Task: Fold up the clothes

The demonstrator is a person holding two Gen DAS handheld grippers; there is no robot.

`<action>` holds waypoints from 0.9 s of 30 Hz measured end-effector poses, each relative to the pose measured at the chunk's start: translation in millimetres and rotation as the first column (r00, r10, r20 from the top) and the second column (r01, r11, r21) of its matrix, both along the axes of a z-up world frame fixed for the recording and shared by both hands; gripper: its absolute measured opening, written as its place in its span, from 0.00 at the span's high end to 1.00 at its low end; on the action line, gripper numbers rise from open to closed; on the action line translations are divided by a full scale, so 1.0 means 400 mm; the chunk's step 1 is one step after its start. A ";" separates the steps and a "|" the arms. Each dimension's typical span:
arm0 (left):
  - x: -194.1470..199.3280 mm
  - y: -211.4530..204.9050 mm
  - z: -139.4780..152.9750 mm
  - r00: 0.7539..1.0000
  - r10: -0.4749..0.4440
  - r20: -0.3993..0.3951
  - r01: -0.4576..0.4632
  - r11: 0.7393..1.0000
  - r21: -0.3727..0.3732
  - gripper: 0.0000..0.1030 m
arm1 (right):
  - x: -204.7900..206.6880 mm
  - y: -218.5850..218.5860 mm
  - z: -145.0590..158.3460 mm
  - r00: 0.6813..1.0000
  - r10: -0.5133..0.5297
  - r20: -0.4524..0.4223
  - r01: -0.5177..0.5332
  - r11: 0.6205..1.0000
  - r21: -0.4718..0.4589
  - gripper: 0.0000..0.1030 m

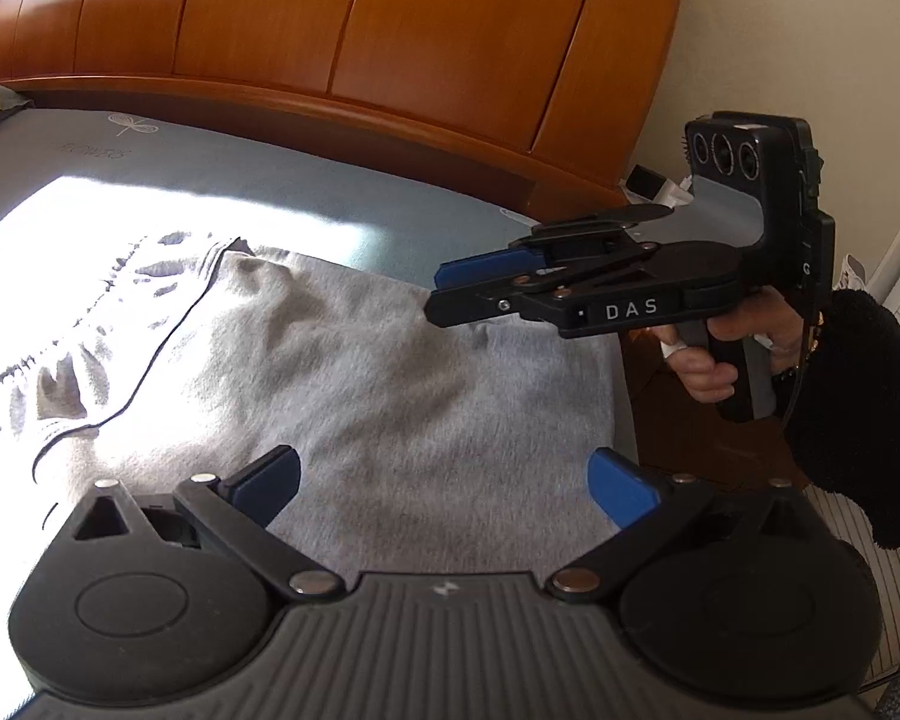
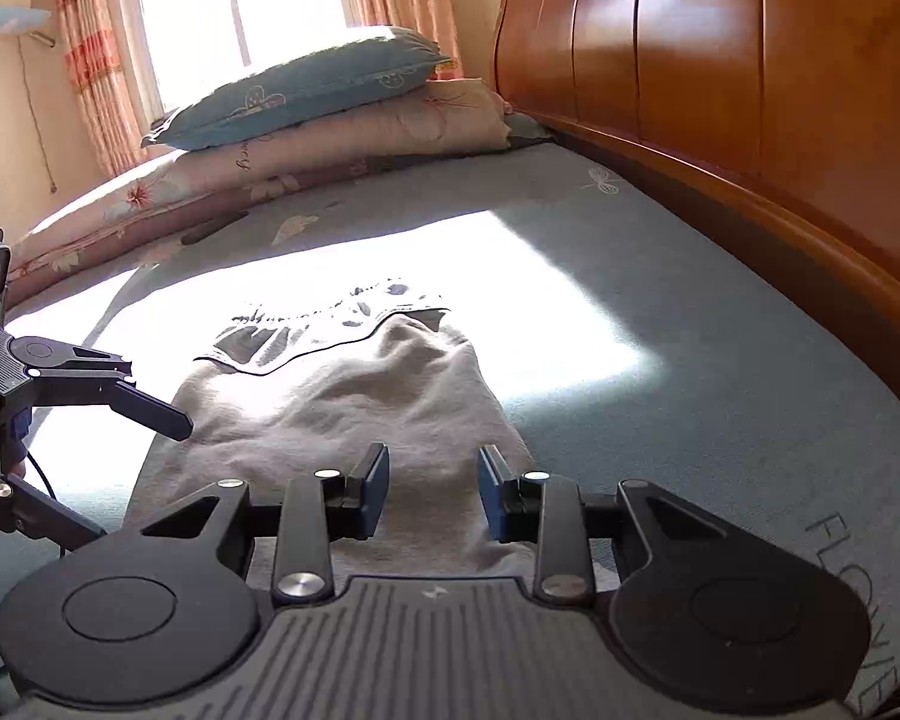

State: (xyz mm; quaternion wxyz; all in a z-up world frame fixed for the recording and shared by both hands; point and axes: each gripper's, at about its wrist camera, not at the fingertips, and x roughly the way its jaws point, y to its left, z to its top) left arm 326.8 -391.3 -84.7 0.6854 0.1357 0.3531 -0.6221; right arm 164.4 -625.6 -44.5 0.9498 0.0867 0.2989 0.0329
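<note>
Your left hand-held gripper (image 1: 444, 483) stood wide open above the grey garment (image 1: 354, 360), holding nothing. Your right hand-held gripper (image 2: 432, 489) had its jaws partly apart, also empty, with cloth showing below the gap rather than pinched in it. The garment lay partly folded on the bed (image 2: 690, 372), its waistband end in a bright sun patch. For the next fold, you probably needed to pinch both near corners at the same depth and lift evenly. A wooden headboard (image 2: 720, 60) ran along the far side; pillows (image 2: 306, 90) were stacked by the window (image 2: 234, 6).
</note>
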 end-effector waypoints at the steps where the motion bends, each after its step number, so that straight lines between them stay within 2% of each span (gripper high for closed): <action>1: -0.005 -0.006 -0.012 1.000 -0.012 0.009 0.012 1.000 0.018 0.01 | 0.019 0.022 -0.003 1.000 0.029 0.002 -0.029 0.999 -0.025 0.64; 3: -0.005 -0.005 -0.044 1.000 -0.015 0.022 0.014 0.999 0.052 0.02 | 0.071 0.073 -0.020 0.995 0.093 -0.022 -0.094 0.993 -0.067 0.65; 6: 0.002 0.019 -0.069 0.999 -0.023 0.046 0.022 0.999 0.038 0.02 | 0.118 0.109 -0.085 0.986 0.145 -0.085 -0.152 0.985 -0.080 0.64; 8: 0.008 0.024 -0.049 1.000 0.000 0.018 -0.001 0.999 0.032 0.02 | 0.116 0.104 -0.077 0.986 0.143 -0.083 -0.148 0.987 -0.064 0.64; 11: 0.004 0.036 -0.017 1.000 0.006 -0.009 -0.006 1.000 -0.018 0.02 | 0.108 0.117 -0.045 0.987 0.140 -0.082 -0.146 0.987 -0.073 0.64; 12: -0.002 0.039 -0.015 1.000 -0.005 -0.007 0.005 1.000 -0.026 0.02 | 0.102 0.128 -0.031 0.986 0.149 -0.075 -0.155 0.985 -0.083 0.64; 14: -0.013 0.027 -0.038 1.000 -0.014 0.017 0.014 0.999 0.031 0.02 | 0.100 0.152 -0.025 0.977 0.192 -0.090 -0.199 0.977 -0.078 0.64; 15: -0.015 0.023 -0.057 0.999 -0.003 0.034 0.001 0.998 0.064 0.02 | 0.105 0.166 -0.035 0.974 0.197 -0.112 -0.209 0.972 -0.105 0.64; 17: -0.022 0.036 -0.055 0.999 -0.012 0.052 0.009 0.999 0.043 0.02 | 0.112 0.182 -0.065 0.969 0.199 -0.147 -0.220 0.965 -0.142 0.63; 19: -0.014 0.054 -0.029 0.999 -0.014 0.052 0.013 1.000 0.014 0.02 | 0.111 0.172 -0.047 0.971 0.199 -0.133 -0.216 0.968 -0.127 0.63; 22: 0.024 0.067 -0.009 0.995 0.052 0.086 -0.050 0.999 -0.018 0.02 | 0.124 0.150 -0.005 0.981 0.176 -0.077 -0.185 0.974 -0.130 0.59; 25: 0.094 0.065 -0.030 0.989 0.142 0.034 -0.142 0.990 -0.003 0.02 | 0.191 0.117 0.017 0.990 0.135 -0.039 -0.139 0.980 -0.143 0.58; 27: 0.128 0.070 -0.052 0.983 0.184 -0.023 -0.184 0.983 0.009 0.02 | 0.252 0.095 -0.013 0.989 0.118 -0.084 -0.126 0.986 -0.105 0.58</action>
